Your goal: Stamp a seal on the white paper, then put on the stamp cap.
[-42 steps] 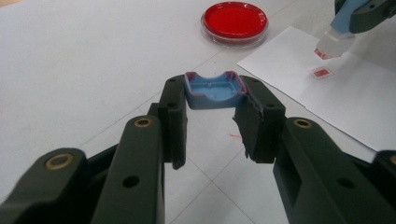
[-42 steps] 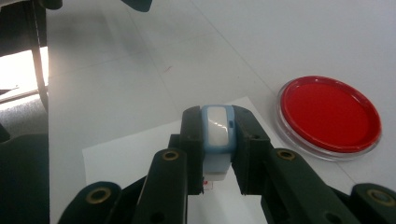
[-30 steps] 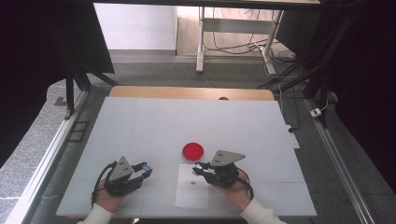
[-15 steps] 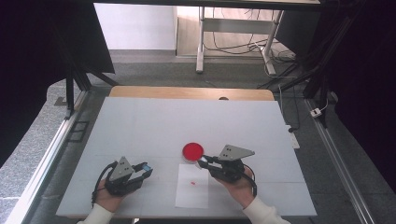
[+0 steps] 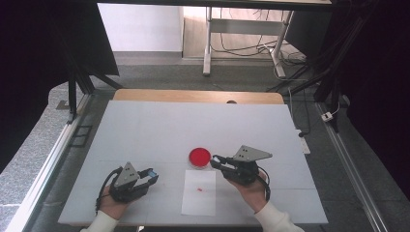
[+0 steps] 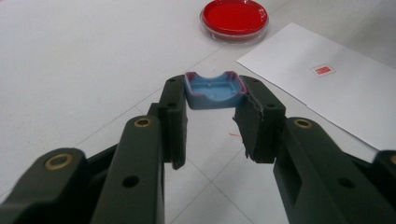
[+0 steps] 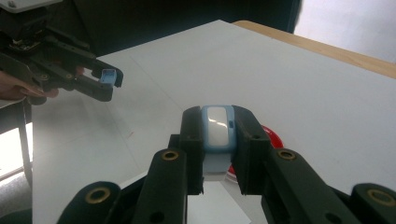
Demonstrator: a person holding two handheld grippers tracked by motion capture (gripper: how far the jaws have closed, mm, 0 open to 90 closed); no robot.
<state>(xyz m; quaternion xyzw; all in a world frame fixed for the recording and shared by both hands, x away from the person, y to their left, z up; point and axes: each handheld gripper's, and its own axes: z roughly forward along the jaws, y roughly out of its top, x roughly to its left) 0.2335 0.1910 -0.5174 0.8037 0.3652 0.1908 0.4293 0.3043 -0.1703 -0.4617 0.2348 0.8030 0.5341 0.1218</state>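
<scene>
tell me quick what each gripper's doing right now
Left gripper: closed on a small blue plastic cap.
Right gripper: closed on a small blue-and-white plastic stamp.

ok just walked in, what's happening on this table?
A person holds a gripper in each hand. The left gripper is shut on a small blue plastic cap; the right gripper is shut on a small blue-and-white plastic device, held beside the round red dish. A white paper sheet with a red mark lies between them on the white table.
</scene>
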